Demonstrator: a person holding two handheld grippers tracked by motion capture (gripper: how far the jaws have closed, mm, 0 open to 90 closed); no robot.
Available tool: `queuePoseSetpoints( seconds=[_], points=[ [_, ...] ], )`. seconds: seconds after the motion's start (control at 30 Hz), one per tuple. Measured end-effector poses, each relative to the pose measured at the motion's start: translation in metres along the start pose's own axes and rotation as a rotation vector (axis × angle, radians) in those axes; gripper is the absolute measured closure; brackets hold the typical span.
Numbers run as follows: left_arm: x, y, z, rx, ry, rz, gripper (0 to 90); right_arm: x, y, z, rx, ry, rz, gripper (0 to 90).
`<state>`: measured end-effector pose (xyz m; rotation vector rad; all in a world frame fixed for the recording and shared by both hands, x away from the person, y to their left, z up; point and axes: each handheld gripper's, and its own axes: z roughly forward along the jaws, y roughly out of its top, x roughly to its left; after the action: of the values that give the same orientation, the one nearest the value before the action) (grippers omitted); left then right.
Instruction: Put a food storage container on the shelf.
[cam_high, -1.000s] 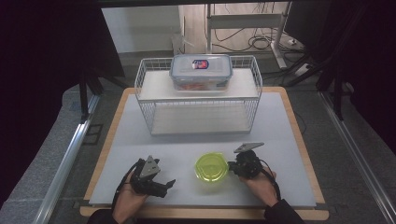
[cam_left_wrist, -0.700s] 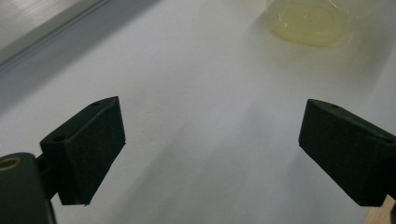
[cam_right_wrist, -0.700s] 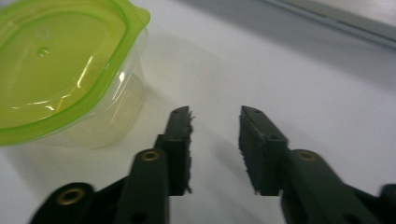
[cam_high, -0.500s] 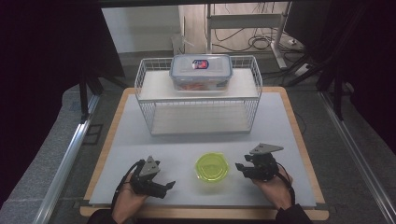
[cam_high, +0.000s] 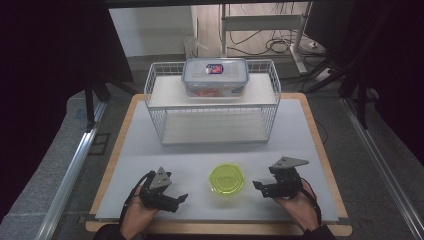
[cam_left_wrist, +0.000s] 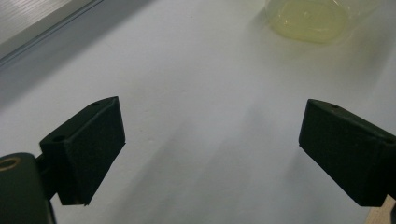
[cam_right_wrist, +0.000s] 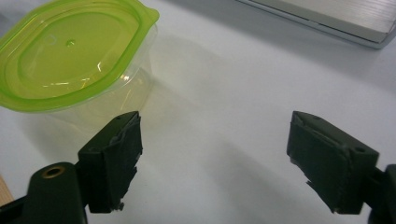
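Observation:
A clear tub with a lime-green lid (cam_high: 226, 180) stands on the white mat near the front, between my two grippers. My right gripper (cam_high: 259, 189) is just right of it, apart from it. Its jaws have just been opening, and nothing is between them. In the right gripper view the gripper (cam_right_wrist: 215, 133) is open over bare mat, with the tub (cam_right_wrist: 70, 51) off to the upper left. My left gripper (cam_high: 179, 201) rests left of the tub. In the left gripper view it (cam_left_wrist: 212, 123) is open and empty, with the tub (cam_left_wrist: 308, 18) far ahead.
A white wire rack (cam_high: 212, 125) stands at the back of the mat. On its top shelf sits a clear lidded box (cam_high: 215, 77) with a red and blue label. The wooden table edge (cam_high: 320, 150) frames the mat.
My right gripper has drawn back to the right from the tub's rim, and its jaws have opened. The tub stays in place. The left gripper has not moved.

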<state>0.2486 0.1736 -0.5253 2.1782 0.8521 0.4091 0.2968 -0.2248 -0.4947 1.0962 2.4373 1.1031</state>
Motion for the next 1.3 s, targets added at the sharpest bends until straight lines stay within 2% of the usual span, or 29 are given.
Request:
queuePoseSetpoints(
  seconds=[0.4, 0.47, 0.6, 0.67, 0.8, 0.97, 1.07, 1.2, 1.3],
  points=[
    [0.000, 0.000, 0.000, -0.002, 0.002, 0.000, 7.0, 0.003, 0.009, -0.002, 0.013, 0.026, 0.024, 11.6],
    [0.000, 0.000, 0.000, -0.003, 0.003, 0.001, 7.0, 0.005, 0.011, -0.003, 0.011, 0.034, 0.035, 8.8],
    [0.000, 0.000, 0.000, 0.000, 0.002, 0.003, 7.0, 0.010, 0.016, -0.006, -0.003, 0.045, 0.036, 8.7],
    [0.000, 0.000, 0.000, 0.001, 0.002, 0.005, 7.0, 0.013, 0.020, -0.006, -0.004, 0.055, 0.031, 12.5],
    [-0.001, 0.000, 0.001, 0.001, 0.004, 0.008, 7.0, 0.018, 0.026, -0.004, -0.010, 0.105, 0.042, 22.3],
    [-0.001, 0.000, 0.001, -0.001, 0.003, 0.011, 7.0, 0.021, 0.033, 0.005, 0.000, 0.159, 0.057, 36.1],
    [-0.001, 0.000, 0.001, -0.001, 0.004, 0.013, 7.0, 0.018, 0.035, 0.013, 0.014, 0.203, 0.092, 41.6],
    [-0.001, 0.000, 0.001, 0.000, 0.003, 0.014, 7.0, 0.012, 0.038, 0.022, 0.034, 0.215, 0.106, 51.2],
    [-0.001, 0.000, 0.001, 0.000, 0.003, 0.015, 7.0, 0.010, 0.041, 0.027, 0.039, 0.239, 0.122, 54.2]
  ],
)
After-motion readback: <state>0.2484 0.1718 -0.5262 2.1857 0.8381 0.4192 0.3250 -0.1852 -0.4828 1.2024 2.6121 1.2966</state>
